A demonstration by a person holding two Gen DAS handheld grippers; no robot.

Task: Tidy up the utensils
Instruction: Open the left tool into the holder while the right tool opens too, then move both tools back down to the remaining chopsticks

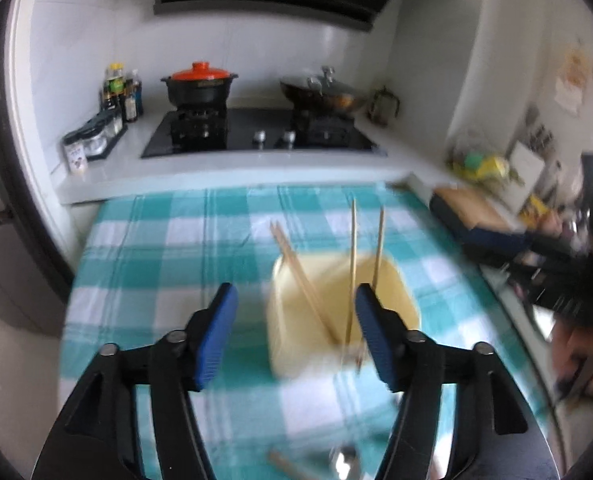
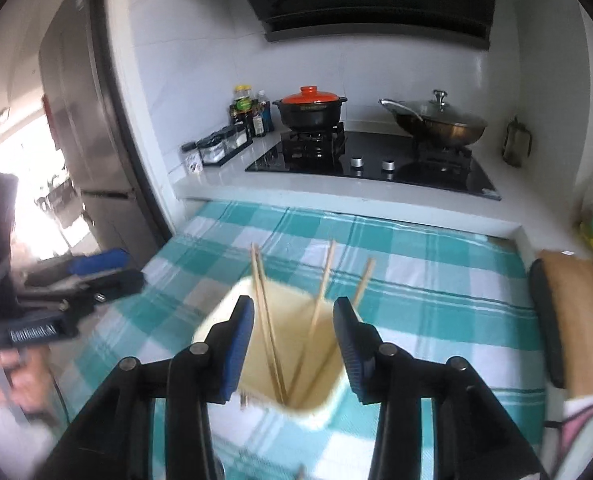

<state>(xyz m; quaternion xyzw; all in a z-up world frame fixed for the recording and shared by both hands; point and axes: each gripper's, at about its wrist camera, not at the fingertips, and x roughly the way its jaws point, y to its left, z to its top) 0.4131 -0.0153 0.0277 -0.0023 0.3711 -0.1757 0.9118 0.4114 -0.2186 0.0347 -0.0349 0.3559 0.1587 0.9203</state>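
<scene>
A cream utensil holder [image 1: 296, 320] stands on the teal checked tablecloth [image 1: 168, 248] with several wooden chopsticks [image 1: 352, 264] leaning in it. My left gripper [image 1: 296, 332] is open and empty, its right pad in front of the holder's right side. A chopstick [image 1: 292, 468] and a metal spoon [image 1: 344, 464] lie on the cloth below it. In the right wrist view my right gripper [image 2: 294, 344] is open and empty, just above the holder [image 2: 224, 308] and its chopsticks [image 2: 266, 320]. The left gripper [image 2: 88, 272] shows at the left there.
A hob [image 2: 376, 160] at the back carries a black pot with an orange lid [image 2: 310, 110] and a lidded wok [image 2: 440, 120]. Sauce bottles [image 2: 248, 112] and spice jars [image 2: 220, 146] stand left of it. A chair with a tan cushion [image 2: 568, 320] is at the right.
</scene>
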